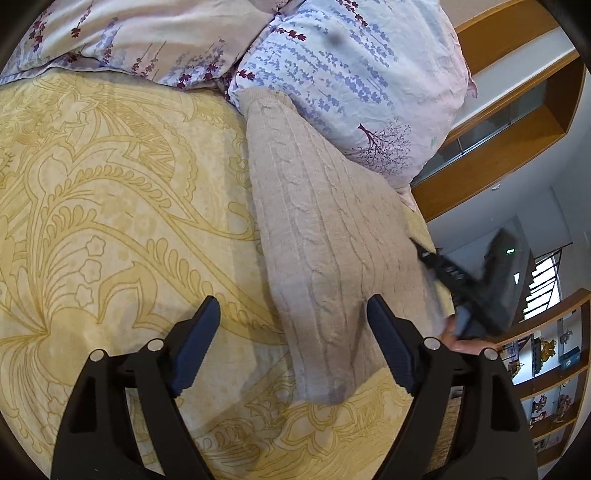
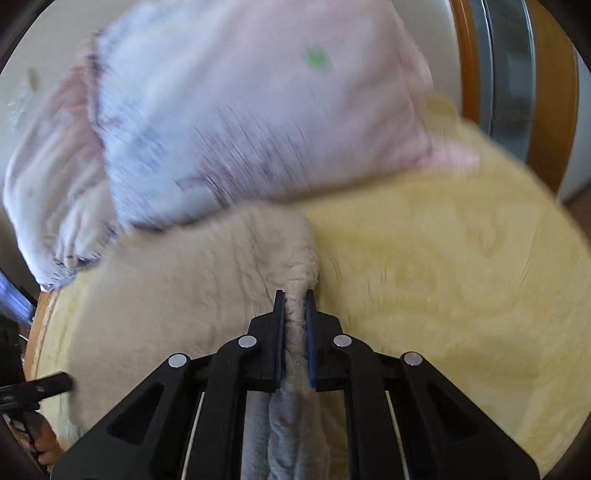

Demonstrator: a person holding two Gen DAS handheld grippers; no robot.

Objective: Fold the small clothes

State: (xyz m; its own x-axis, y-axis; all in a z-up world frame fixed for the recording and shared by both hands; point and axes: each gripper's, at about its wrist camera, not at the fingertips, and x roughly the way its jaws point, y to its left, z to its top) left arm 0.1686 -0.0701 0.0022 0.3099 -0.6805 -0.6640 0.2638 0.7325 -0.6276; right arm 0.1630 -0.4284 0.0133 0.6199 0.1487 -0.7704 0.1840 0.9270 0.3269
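A beige cable-knit garment (image 1: 321, 236) lies as a long folded strip on the yellow patterned bedspread (image 1: 110, 206), its far end against a floral pillow (image 1: 351, 81). My left gripper (image 1: 293, 312) is open and empty, hovering over the garment's near end. The right gripper (image 1: 461, 284) shows blurred at the garment's right edge. In the right wrist view my right gripper (image 2: 294, 295) is shut on a bunched edge of the beige garment (image 2: 184, 280), which spreads to the left over the bedspread (image 2: 443, 258). That view is motion-blurred.
Floral pillows (image 2: 240, 110) and a duvet (image 1: 129, 33) lie at the head of the bed. A wooden headboard and shelves (image 1: 517, 140) stand at the right. The left gripper's tip (image 2: 40, 386) shows at the left edge of the right wrist view.
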